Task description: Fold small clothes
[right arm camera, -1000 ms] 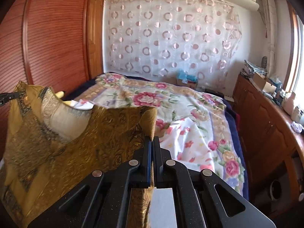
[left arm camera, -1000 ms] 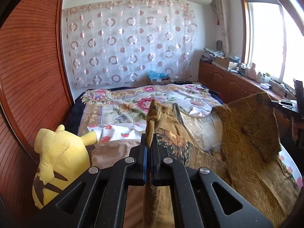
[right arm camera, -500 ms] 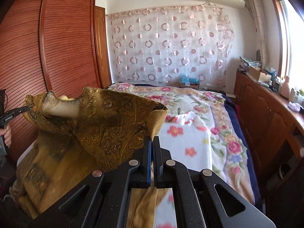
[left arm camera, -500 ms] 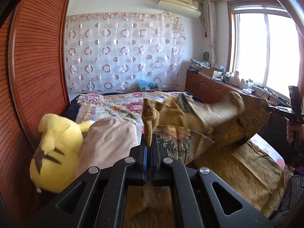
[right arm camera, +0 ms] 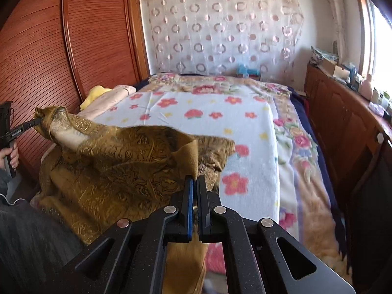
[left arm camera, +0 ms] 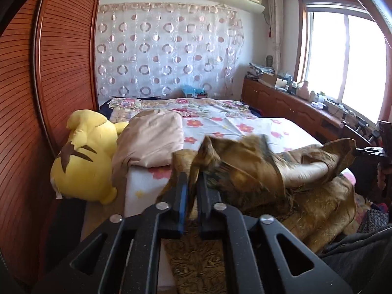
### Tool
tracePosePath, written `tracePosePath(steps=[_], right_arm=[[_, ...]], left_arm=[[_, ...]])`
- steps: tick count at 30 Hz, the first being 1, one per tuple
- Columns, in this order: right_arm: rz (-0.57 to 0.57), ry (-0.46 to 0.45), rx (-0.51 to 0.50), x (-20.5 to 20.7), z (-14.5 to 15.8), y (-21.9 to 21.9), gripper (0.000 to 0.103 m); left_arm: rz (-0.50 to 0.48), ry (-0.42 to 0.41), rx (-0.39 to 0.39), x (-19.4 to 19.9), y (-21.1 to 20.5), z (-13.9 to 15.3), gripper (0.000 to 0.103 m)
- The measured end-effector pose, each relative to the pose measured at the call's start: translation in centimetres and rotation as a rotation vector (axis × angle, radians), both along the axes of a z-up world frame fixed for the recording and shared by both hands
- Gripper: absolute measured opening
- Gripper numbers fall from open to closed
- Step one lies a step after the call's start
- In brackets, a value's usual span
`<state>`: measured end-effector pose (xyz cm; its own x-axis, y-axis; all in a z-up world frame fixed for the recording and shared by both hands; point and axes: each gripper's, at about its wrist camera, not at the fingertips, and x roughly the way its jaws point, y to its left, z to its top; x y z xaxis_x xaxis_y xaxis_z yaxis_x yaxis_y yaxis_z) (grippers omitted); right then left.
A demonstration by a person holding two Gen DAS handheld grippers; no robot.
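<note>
A golden-brown patterned garment (left arm camera: 257,171) (right arm camera: 122,156) lies bunched on the near end of the bed, its upper edge stretched between both grippers. In the left wrist view my left gripper (left arm camera: 192,178) has its jaws opening a little, with a fold of the garment still between the pads. From the right wrist view that gripper (right arm camera: 36,121) still holds a corner up at far left. My right gripper (right arm camera: 195,180) is shut on the other corner, and it shows at the right edge of the left wrist view (left arm camera: 360,150).
The bed (right arm camera: 245,127) has a white flowered sheet. A yellow plush toy (left arm camera: 83,156) and a folded pink blanket (left arm camera: 152,142) sit at its left side by the wooden wardrobe (left arm camera: 49,73). A low wooden cabinet (right arm camera: 343,122) runs along the right. A hand (right arm camera: 11,155) grips the left handle.
Both grippers have pulled back toward the near end of the bed and sunk, and the garment has dropped from hanging spread to bunched on the bed. The left jaws have parted slightly.
</note>
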<state>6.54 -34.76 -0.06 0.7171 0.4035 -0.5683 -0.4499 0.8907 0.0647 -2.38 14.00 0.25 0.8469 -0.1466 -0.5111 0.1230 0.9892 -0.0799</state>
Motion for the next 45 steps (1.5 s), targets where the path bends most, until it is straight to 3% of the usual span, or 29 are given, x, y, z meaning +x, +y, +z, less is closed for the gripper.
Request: tracePosePath(steps=[5, 6, 9, 10, 14, 21, 29, 35, 41, 45], right_arm=[[-0.012, -0.028, -0.003, 0.6, 2.6, -0.2, 0.007], [-0.016, -0.044, -0.005, 0.9, 3.1, -0.1, 0.013], [-0.039, -0.078, -0.03, 1.1, 4.3, 0.0, 0.033], [-0.048, -0.083, -0.035, 1.6, 4.7, 0.1, 0.035], [-0.05, -0.09, -0.01, 3.3, 5.1, 0.9, 0.037], [-0.044, -0.009, -0.046, 7.9, 1.5, 4.1, 0.039], [-0.069, 0.114, -0.093, 12.7, -0.1, 5.3, 0.042], [-0.091, 0.153, -0.109, 13.2, 0.6, 6.0, 0.05], [-0.103, 0.166, -0.104, 13.9, 0.9, 6.2, 0.057], [-0.106, 0.169, -0.096, 13.8, 1.0, 6.4, 0.059]], left_arm=[[0.033, -0.043, -0.043, -0.6, 1.7, 1.1, 0.029], [0.036, -0.052, -0.034, -0.7, 1.8, 1.4, 0.034], [0.047, -0.045, 0.003, 0.5, 1.7, 1.9, 0.036], [0.044, -0.039, 0.007, 1.1, 1.6, 1.9, 0.036], [0.028, 0.008, 0.061, 4.6, 1.0, 1.1, 0.037], [0.01, 0.13, 0.133, 9.4, -0.3, -2.7, 0.037], [0.023, 0.26, 0.121, 11.5, 0.1, -6.6, 0.037], [0.035, 0.316, 0.12, 12.1, 0.4, -8.2, 0.037], [0.032, 0.326, 0.092, 12.0, 0.6, -8.5, 0.037], [0.027, 0.268, 0.032, 10.6, 0.9, -6.9, 0.037]])
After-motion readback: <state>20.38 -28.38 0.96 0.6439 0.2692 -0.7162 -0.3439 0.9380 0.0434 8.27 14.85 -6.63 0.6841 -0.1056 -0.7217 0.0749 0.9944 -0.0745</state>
